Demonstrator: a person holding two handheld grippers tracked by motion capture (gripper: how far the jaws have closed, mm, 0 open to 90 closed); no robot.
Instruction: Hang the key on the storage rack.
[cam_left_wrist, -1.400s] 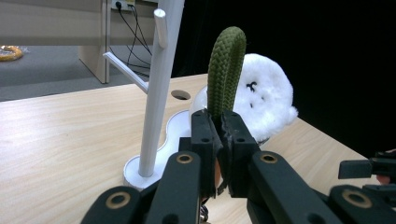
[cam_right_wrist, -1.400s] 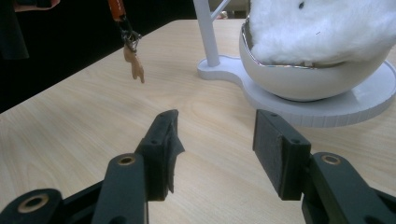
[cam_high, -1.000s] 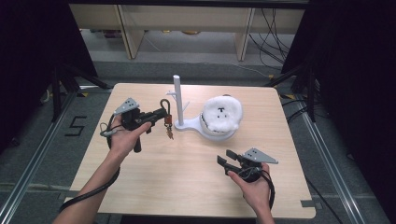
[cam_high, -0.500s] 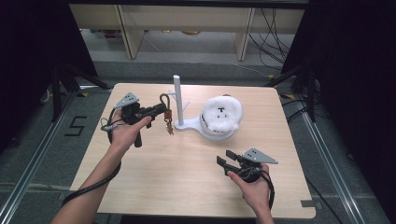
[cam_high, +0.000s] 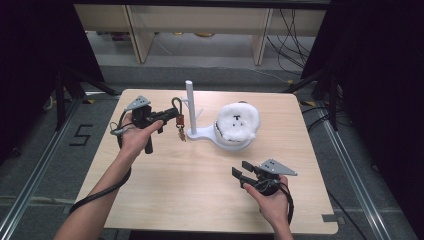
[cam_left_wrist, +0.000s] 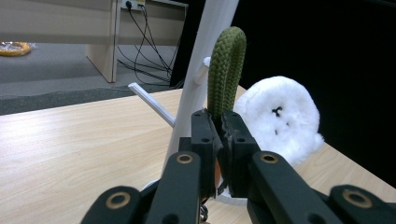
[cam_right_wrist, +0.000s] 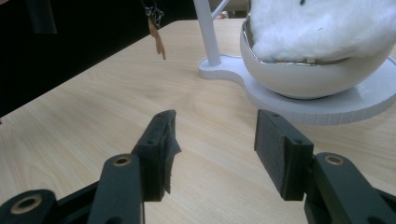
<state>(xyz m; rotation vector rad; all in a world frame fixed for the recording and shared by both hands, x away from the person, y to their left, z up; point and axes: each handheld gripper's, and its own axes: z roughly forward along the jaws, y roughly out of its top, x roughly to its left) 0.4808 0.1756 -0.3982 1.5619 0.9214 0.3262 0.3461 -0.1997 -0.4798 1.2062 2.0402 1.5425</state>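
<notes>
Keychain loop (cam_left_wrist: 226, 70) sits pinched between the left gripper (cam_left_wrist: 215, 122)'s closed jaws, raised just beside the white stand (cam_high: 190, 107)'s post. Right gripper (cam_right_wrist: 215, 140) rests wide open, holding nothing. Risk: the loop could miss a peg (cam_left_wrist: 150, 103) and slip free.

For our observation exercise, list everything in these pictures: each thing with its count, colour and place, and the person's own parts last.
Keychain: one, green rope loop with reddish charms, hanging clear of the table from the left gripper.
Stand: one, white post with pegs on a white base, table centre.
Bowl: one, white, on the stand's base.
Plush toy: one, white and fluffy, in the bowl.
Table: one, light wood.
Left gripper: black, shut on the rope loop beside the post.
Right gripper: black, open, low over the table's near right.
</notes>
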